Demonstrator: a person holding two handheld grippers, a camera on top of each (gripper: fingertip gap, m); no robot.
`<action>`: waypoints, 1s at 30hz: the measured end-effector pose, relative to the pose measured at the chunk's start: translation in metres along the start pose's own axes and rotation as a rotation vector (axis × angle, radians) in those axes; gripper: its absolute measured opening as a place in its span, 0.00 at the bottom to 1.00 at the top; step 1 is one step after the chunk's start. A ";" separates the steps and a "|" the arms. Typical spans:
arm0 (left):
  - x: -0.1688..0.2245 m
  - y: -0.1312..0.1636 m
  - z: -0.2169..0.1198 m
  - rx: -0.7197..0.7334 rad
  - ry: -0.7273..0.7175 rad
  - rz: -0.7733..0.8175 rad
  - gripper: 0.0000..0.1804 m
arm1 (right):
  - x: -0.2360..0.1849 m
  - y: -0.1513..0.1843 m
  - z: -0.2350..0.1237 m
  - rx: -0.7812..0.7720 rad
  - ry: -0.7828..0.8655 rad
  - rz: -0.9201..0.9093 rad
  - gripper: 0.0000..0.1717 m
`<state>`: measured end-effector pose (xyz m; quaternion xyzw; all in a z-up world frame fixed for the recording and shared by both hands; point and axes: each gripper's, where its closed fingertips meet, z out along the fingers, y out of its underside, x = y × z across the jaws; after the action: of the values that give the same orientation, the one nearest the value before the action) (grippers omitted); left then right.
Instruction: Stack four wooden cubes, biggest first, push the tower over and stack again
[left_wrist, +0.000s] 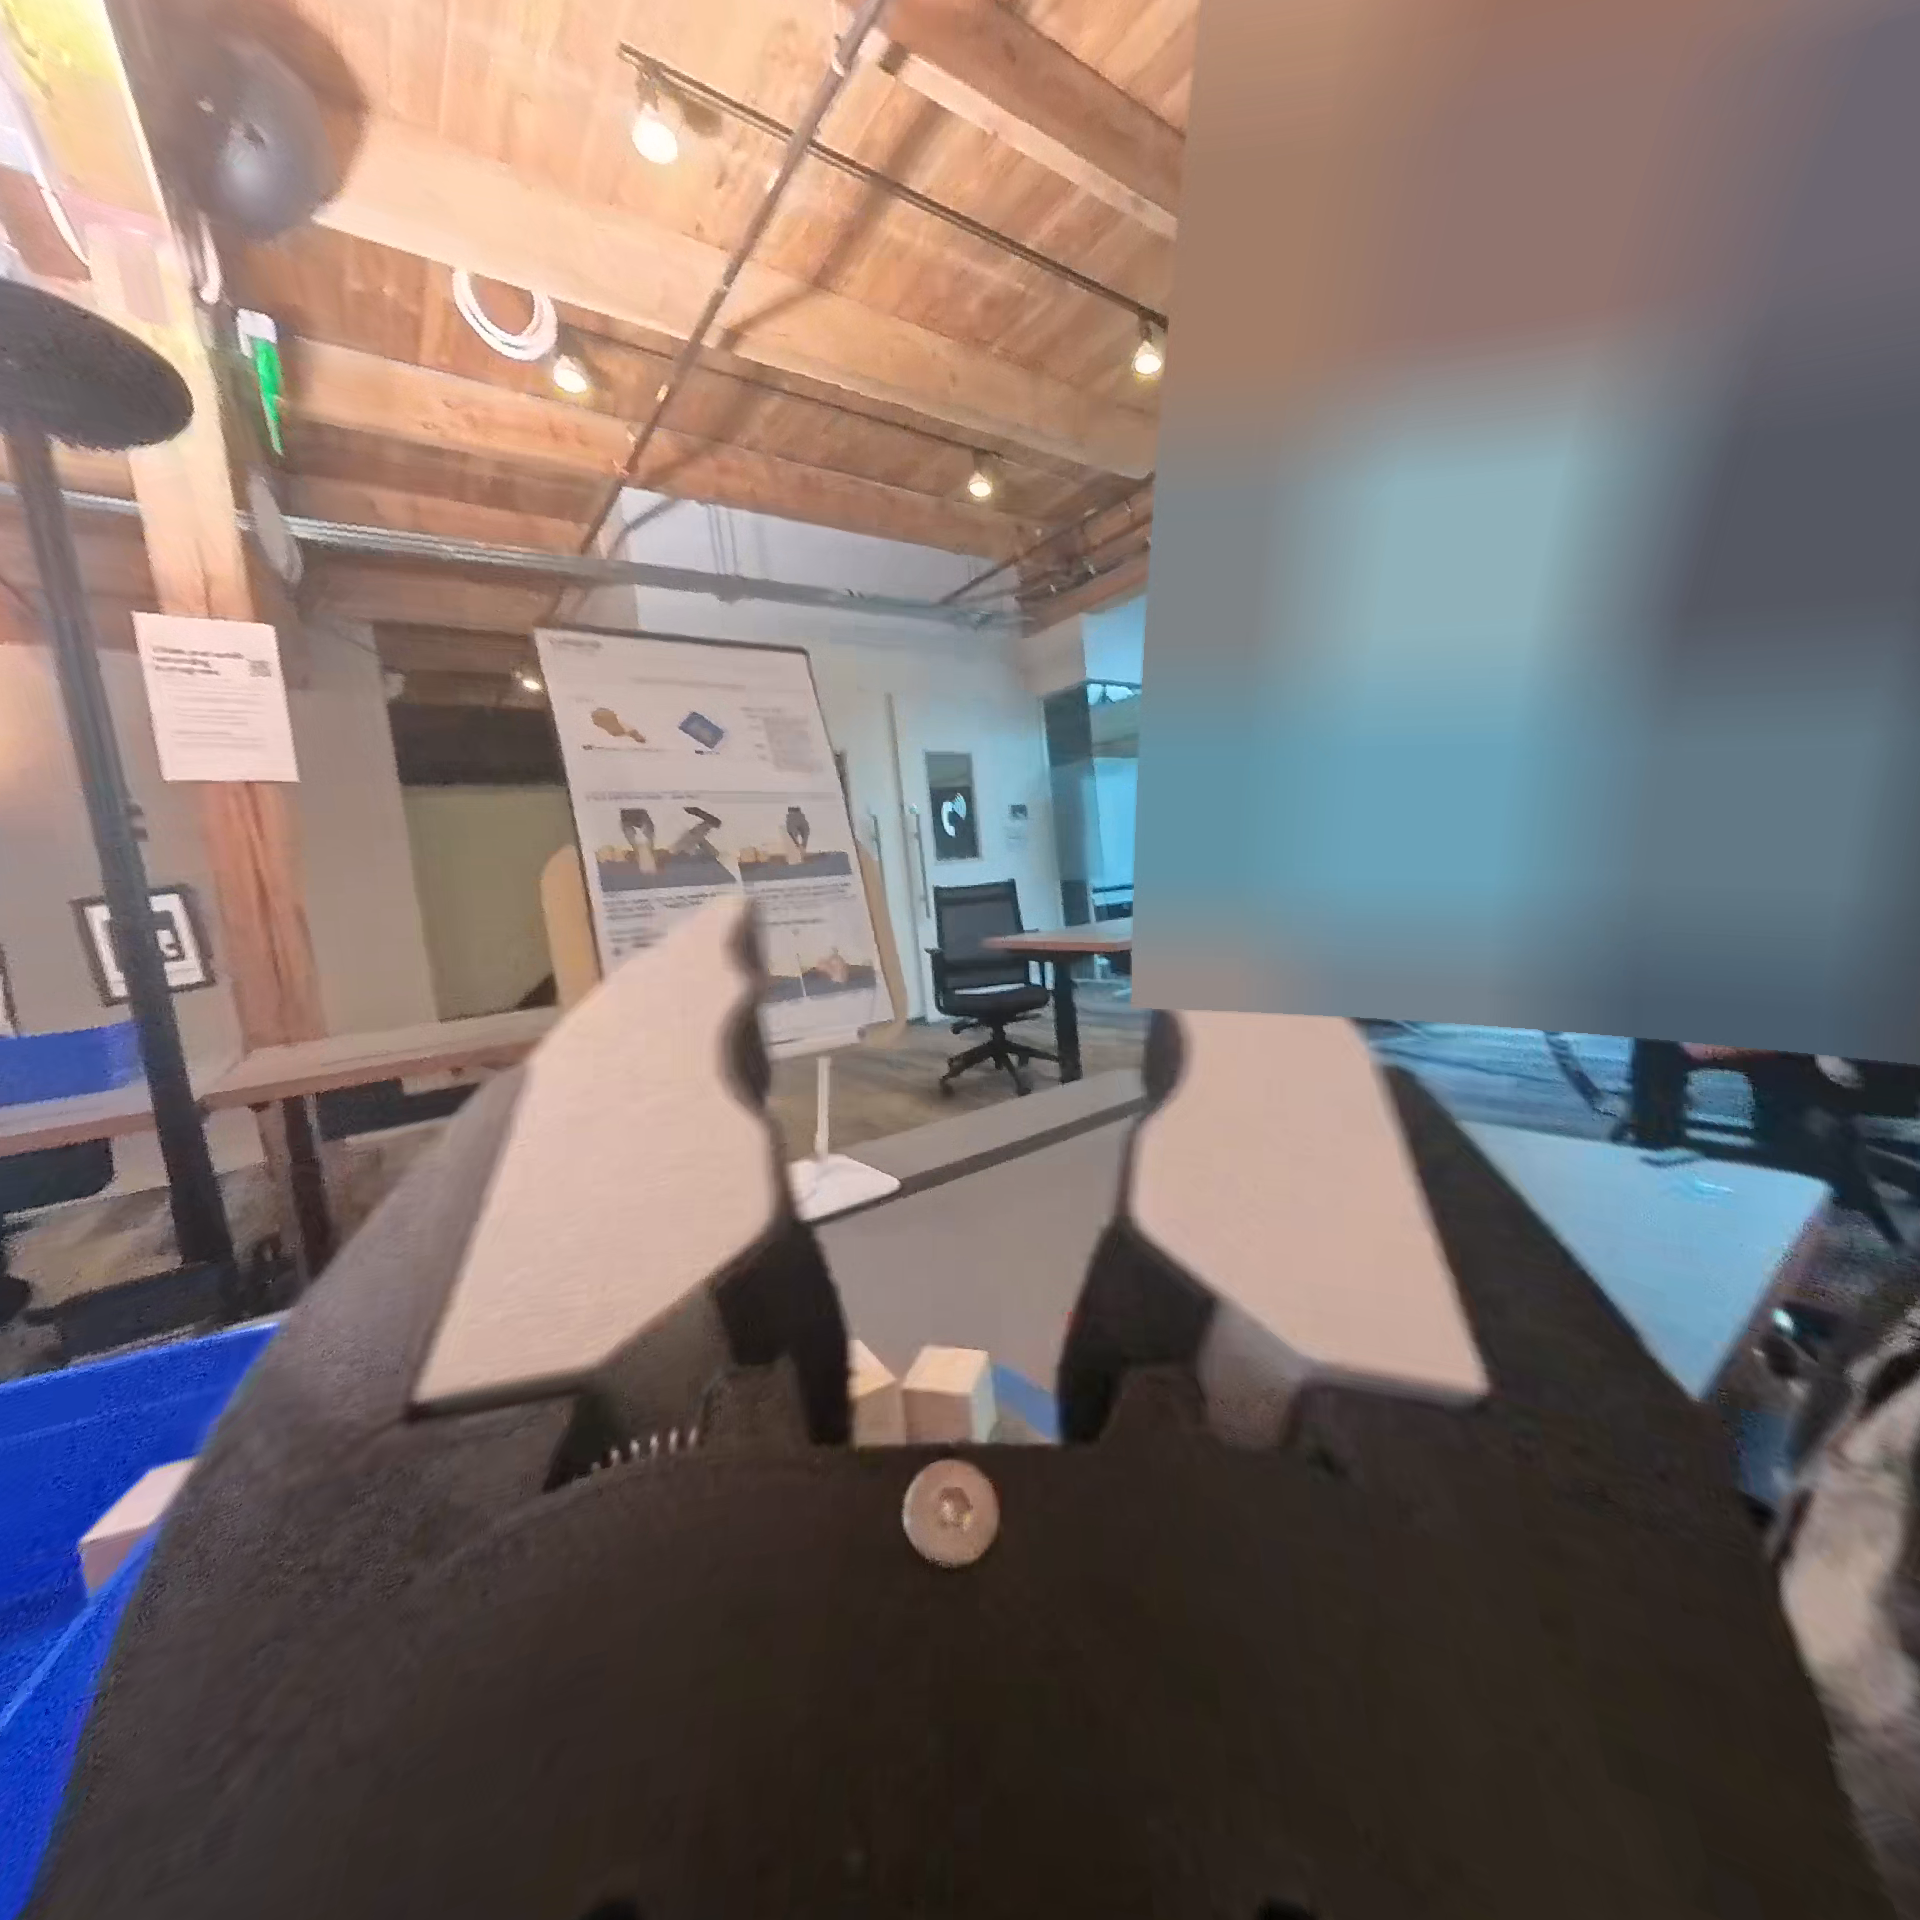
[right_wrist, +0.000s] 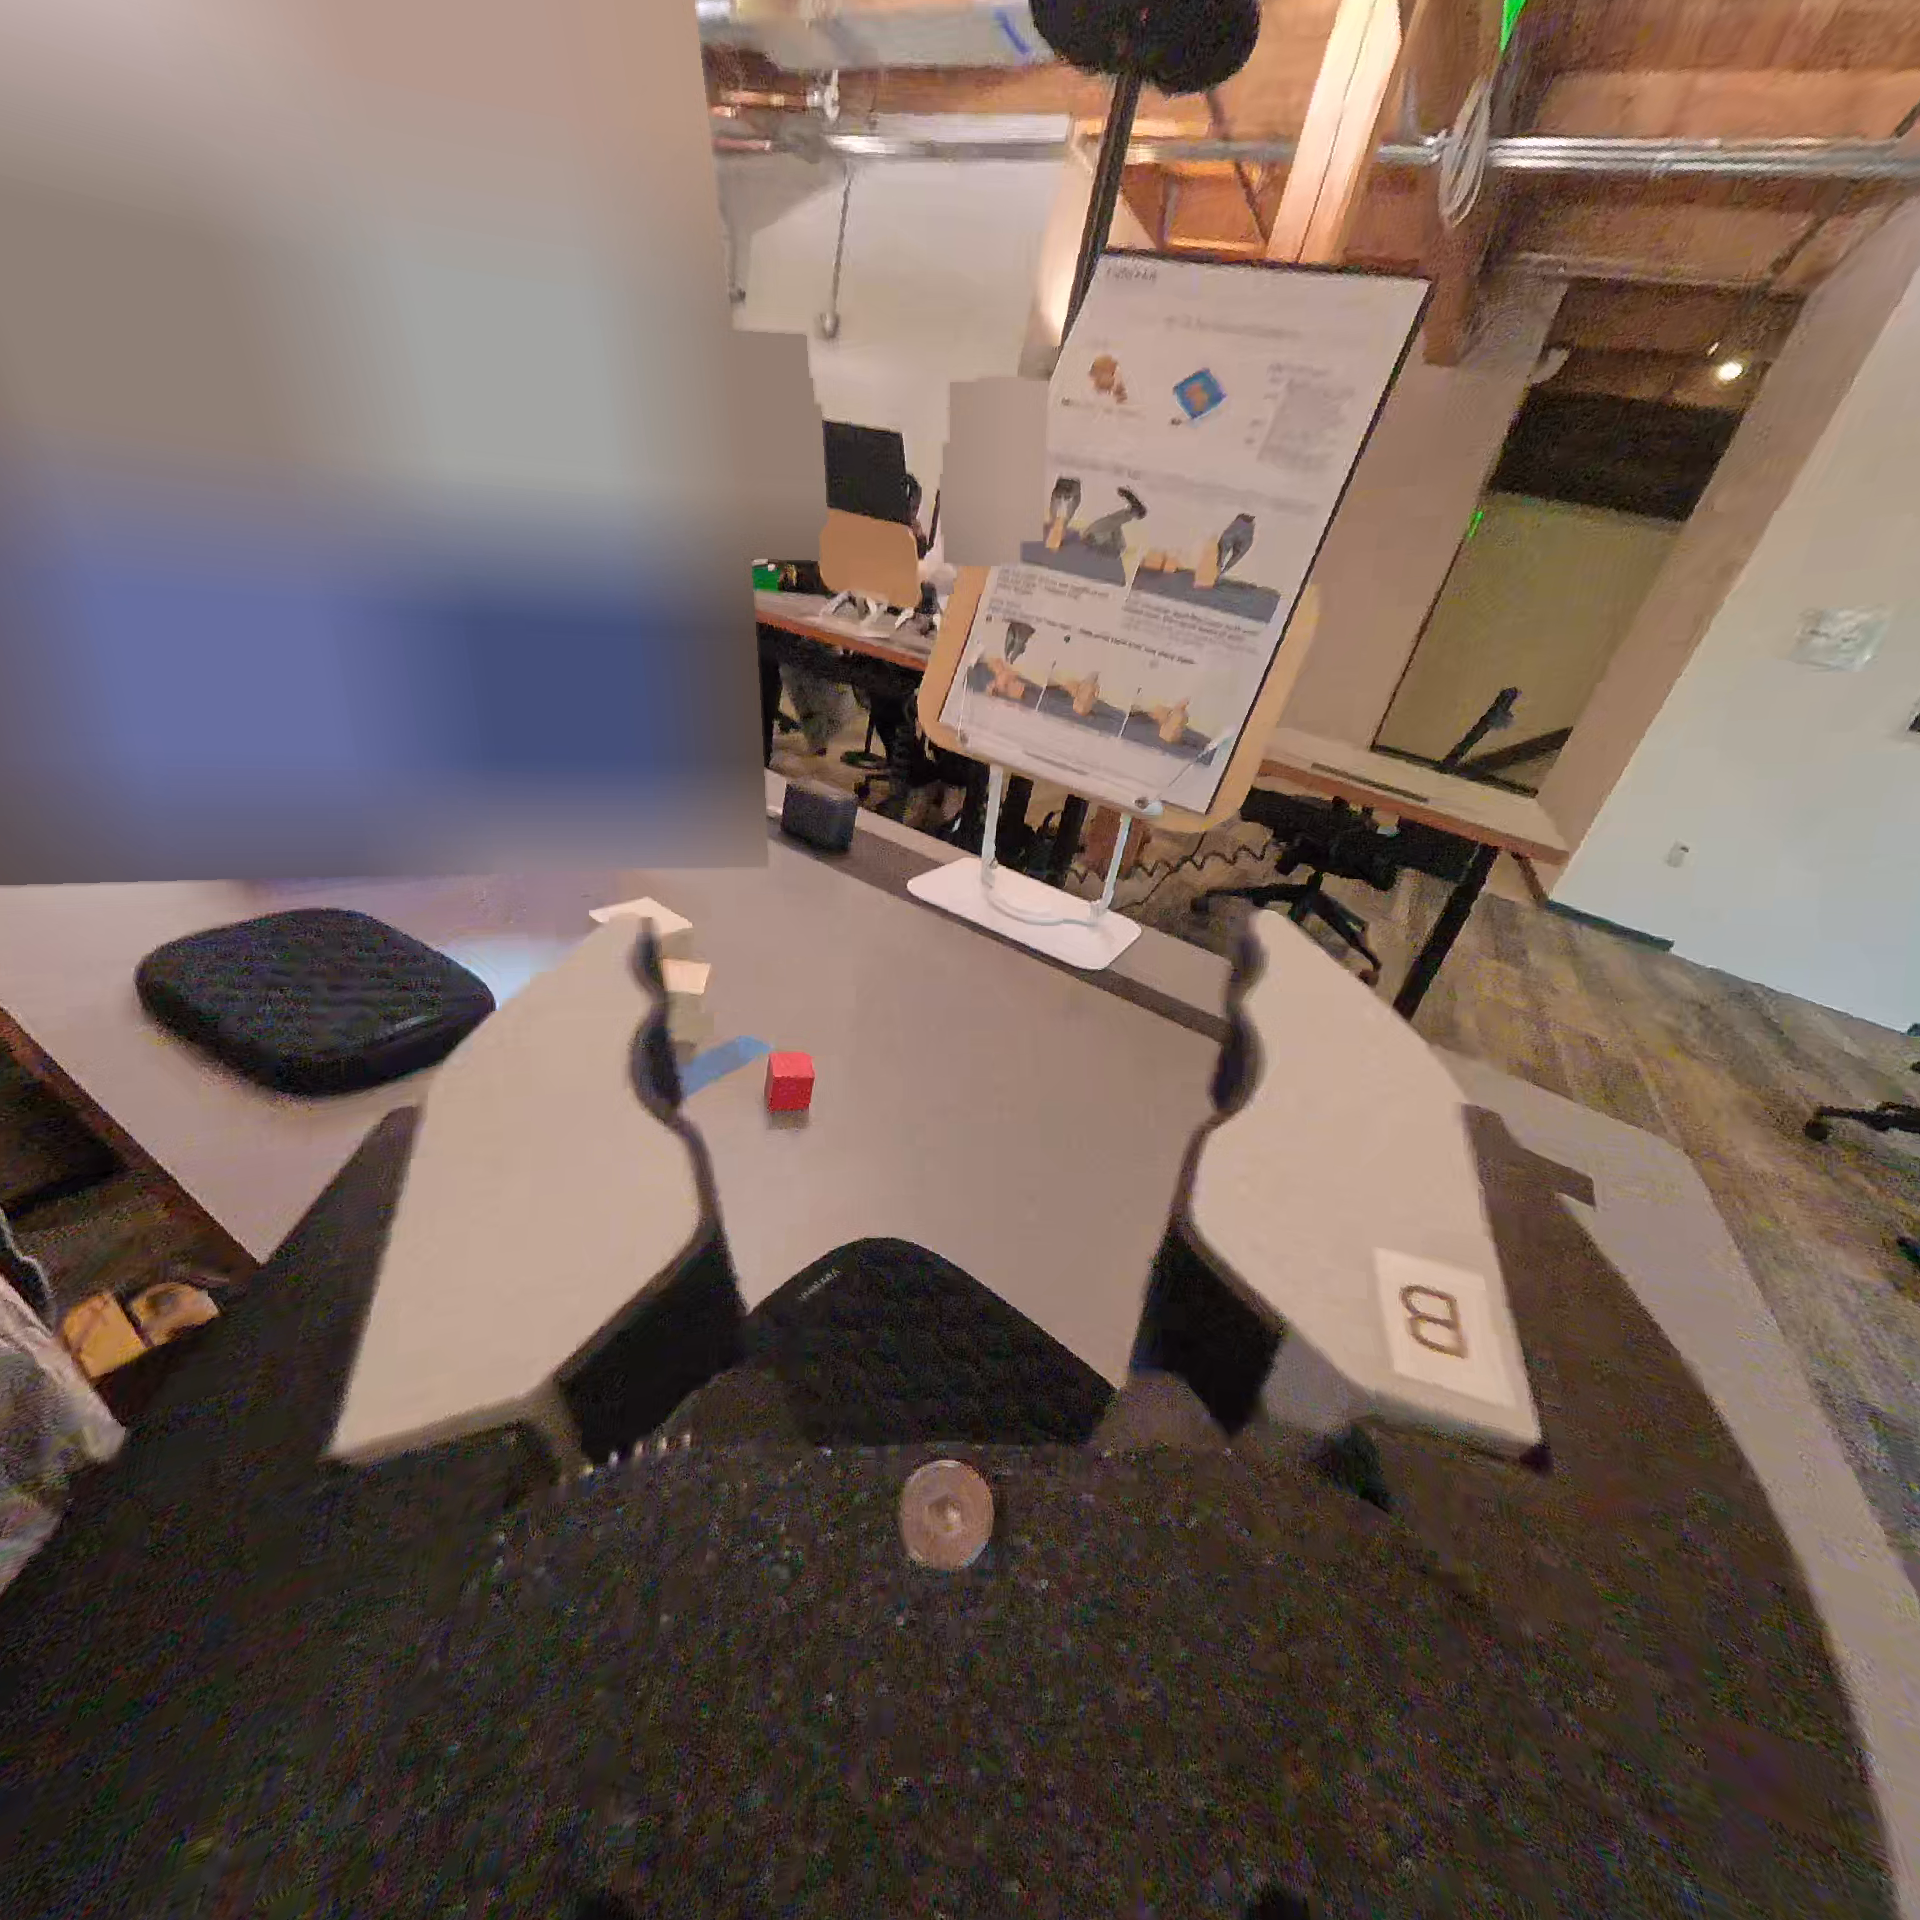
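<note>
The left gripper (left_wrist: 951, 1023) is pointing up and out across the room, its jaws standing partly apart with nothing between the pale fingers (left_wrist: 665, 1049); only the far room is showing through the gap. Low down between the finger bases, close to the gripper body, two plain wooden cubes (left_wrist: 940, 1405) are peeking out beside a strip of blue tape (left_wrist: 1023, 1403) on the grey table (left_wrist: 1621, 1236). To the left of the jaws a blue bin (left_wrist: 94, 1455) is sitting with a pale wooden block (left_wrist: 120, 1532) at its edge. Beyond the left fingertip an instruction board on a white stand (left_wrist: 717, 821) is standing, and a black office chair (left_wrist: 982, 966) is sitting farther back, between the fingertips. The right gripper (right_wrist: 940, 1023) is hovering over the same table (right_wrist: 987, 1039) with its jaws spread wide and gripping nothing. A small red cube (right_wrist: 790, 1081) is lying on the table inside the gap, nearer the left finger and touching neither finger. Just beside that finger's tip, partly hidden by it, plain wooden cubes (right_wrist: 686, 982) are sitting close together by the blue tape (right_wrist: 722, 1060); whether they are stacked cannot be told. A black quilted pad (right_wrist: 312, 997) is lying well to the left of the jaws, and another (right_wrist: 904, 1340) is showing at their base.
</note>
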<state>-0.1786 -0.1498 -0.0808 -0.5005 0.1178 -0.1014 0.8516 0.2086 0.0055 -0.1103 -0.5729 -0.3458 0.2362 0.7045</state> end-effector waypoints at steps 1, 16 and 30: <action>-0.005 0.006 0.005 0.018 -0.033 -0.001 0.10 | 0.002 0.010 0.009 -0.033 0.009 -0.033 0.39; -0.022 0.193 0.141 -0.848 0.236 0.262 0.01 | -0.051 0.091 0.184 -0.438 -0.497 -0.220 0.00; -0.047 0.158 0.212 -0.791 0.262 0.277 0.01 | -0.074 0.046 0.301 -0.227 -0.724 -0.069 0.00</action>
<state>-0.1510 0.1151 -0.1150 -0.7506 0.3204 0.0041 0.5778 -0.0650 0.1559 -0.1394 -0.5148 -0.6153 0.3597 0.4765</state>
